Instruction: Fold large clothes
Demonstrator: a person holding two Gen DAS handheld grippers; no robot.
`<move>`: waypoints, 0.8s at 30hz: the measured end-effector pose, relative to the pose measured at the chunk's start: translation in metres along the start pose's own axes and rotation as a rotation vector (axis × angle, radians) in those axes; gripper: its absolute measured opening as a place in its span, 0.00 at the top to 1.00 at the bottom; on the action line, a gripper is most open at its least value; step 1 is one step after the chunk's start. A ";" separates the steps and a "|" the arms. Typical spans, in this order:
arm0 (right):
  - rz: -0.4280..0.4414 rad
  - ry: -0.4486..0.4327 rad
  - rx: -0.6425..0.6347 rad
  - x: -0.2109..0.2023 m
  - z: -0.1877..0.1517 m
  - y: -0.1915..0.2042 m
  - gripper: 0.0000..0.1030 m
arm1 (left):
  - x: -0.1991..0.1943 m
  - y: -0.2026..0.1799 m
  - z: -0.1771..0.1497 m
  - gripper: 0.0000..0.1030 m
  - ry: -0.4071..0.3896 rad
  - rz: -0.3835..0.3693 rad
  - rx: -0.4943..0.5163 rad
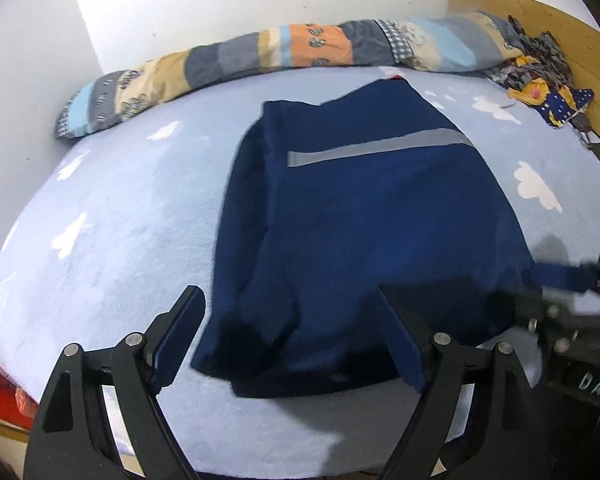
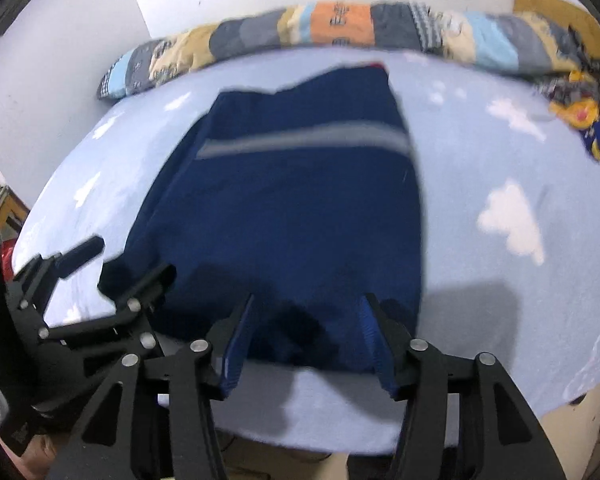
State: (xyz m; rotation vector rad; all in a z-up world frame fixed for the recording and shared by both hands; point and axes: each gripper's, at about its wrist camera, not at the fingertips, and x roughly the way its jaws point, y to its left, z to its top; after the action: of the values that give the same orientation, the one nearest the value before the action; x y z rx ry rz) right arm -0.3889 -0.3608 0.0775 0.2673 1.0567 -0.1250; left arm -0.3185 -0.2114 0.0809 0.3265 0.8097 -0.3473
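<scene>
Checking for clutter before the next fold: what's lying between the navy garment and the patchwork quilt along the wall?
Nothing: only bare cloud-print sheet separates the navy garment from the patchwork quilt, clearest in the left wrist view.

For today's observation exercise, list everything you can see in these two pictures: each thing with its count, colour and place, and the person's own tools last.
Garment: one, navy blue with a grey stripe, lying part-folded in the middle of the bed.
Bed sheet: one, light blue with white clouds, covering the bed under the garment.
Rolled quilt: one, patchwork of orange, grey, blue and beige, along the far edge of the bed by the white wall.
Patterned cloth pile: one heap, dark blue, yellow and grey, at the far right corner.
Headboard: one, light wood, behind that pile.
Left gripper: one, black, jaws open above the garment's near edge.
Right gripper: one, black with blue pads, jaws open over the near hem.
</scene>
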 end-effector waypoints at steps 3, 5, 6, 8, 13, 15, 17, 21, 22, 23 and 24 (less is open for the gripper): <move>0.023 -0.033 0.007 -0.011 -0.009 0.001 0.47 | -0.007 0.007 -0.002 0.17 -0.001 0.004 -0.024; 0.010 -0.087 -0.015 -0.023 -0.015 0.005 0.46 | -0.019 0.011 -0.005 0.17 -0.048 0.001 -0.030; 0.000 -0.129 -0.026 -0.033 -0.021 0.007 0.46 | -0.024 0.012 -0.008 0.17 -0.073 0.008 -0.026; -0.025 -0.182 -0.049 -0.045 -0.031 0.012 0.46 | -0.033 0.017 -0.018 0.17 -0.113 0.011 -0.031; 0.002 -0.199 -0.075 -0.052 -0.047 0.022 0.37 | -0.032 0.040 -0.033 0.16 -0.058 -0.077 -0.125; 0.017 -0.185 -0.071 -0.046 -0.048 0.024 0.36 | -0.023 0.042 -0.035 0.16 -0.022 -0.063 -0.141; -0.004 -0.207 -0.058 -0.037 -0.045 0.023 0.36 | -0.009 0.042 -0.038 0.16 0.021 -0.066 -0.159; -0.022 -0.171 0.034 -0.016 -0.037 0.007 0.37 | 0.017 0.033 -0.037 0.16 0.069 -0.043 -0.135; -0.017 -0.167 0.056 -0.012 -0.035 0.003 0.37 | 0.024 0.031 -0.037 0.15 0.087 -0.035 -0.132; -0.019 -0.153 0.076 -0.006 -0.034 -0.001 0.37 | 0.031 0.028 -0.037 0.15 0.099 -0.027 -0.126; -0.020 -0.101 0.094 0.006 -0.032 -0.005 0.37 | 0.032 0.027 -0.037 0.15 0.103 -0.026 -0.127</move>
State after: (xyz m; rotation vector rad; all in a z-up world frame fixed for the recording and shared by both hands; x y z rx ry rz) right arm -0.4136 -0.3567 0.0563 0.3316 0.9546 -0.2043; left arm -0.3106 -0.1780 0.0365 0.2167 0.9335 -0.3037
